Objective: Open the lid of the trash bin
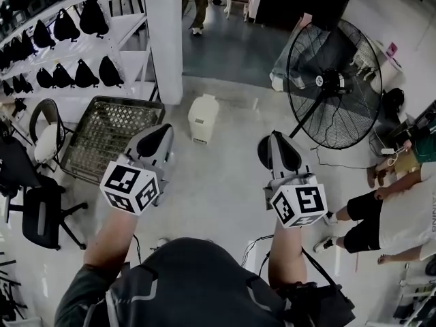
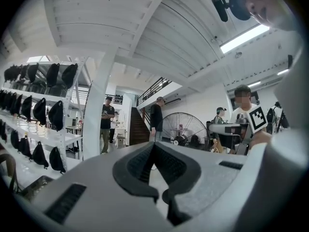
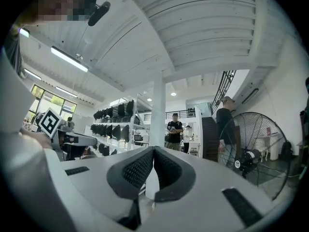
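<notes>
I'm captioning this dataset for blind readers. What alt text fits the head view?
Seen from above, a person holds a grey left gripper and grey right gripper, both shut and empty, over a pale floor, aimed toward a small white plastic trash bin with its lid down. A large black round fan stands right; a dark wire basket lies left.

Small white trash bin, lid shut, upright on floor, upper centre of head view, beside white pillar.

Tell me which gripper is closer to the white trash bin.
Left. The left gripper hovers just left of the trash bin, short of it; the right gripper is farther off to its right.
</notes>
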Demonstrator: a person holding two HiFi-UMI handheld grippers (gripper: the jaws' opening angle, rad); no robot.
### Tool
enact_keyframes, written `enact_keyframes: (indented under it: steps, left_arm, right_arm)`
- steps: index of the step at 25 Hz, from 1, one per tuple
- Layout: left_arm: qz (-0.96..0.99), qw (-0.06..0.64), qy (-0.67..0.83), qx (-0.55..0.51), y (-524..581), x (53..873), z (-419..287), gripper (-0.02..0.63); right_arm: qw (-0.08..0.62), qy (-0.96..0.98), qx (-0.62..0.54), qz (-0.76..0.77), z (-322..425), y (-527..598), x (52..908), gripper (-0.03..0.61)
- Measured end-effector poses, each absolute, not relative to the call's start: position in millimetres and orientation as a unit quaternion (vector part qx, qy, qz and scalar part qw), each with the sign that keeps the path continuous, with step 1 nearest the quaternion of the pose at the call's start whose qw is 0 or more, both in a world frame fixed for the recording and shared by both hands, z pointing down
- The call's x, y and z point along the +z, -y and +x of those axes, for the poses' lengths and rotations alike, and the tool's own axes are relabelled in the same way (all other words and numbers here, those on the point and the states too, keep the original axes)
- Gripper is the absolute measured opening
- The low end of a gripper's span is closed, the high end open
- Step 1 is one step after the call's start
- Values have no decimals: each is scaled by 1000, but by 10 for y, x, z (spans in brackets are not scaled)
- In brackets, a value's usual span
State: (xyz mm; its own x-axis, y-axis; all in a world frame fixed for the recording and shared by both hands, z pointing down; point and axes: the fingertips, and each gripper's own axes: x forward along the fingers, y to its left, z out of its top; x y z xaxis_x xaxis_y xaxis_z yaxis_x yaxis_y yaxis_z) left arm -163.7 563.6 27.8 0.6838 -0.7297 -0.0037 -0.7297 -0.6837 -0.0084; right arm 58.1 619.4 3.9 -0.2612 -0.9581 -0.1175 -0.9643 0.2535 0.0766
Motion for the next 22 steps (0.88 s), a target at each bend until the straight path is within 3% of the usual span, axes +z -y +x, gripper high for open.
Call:
enact_keyframes:
  steps: [13,22]
  left_arm:
    - [-908,15,-418,-21,-5578,397,-1269,8]
    - [-913,0,-408,-6,-4836,572,-1343,8]
  right_arm:
    - [37,-800,53,-596,1042,-6057,200,26]
    - [18,-793,54,-607,965,-5443,311,26]
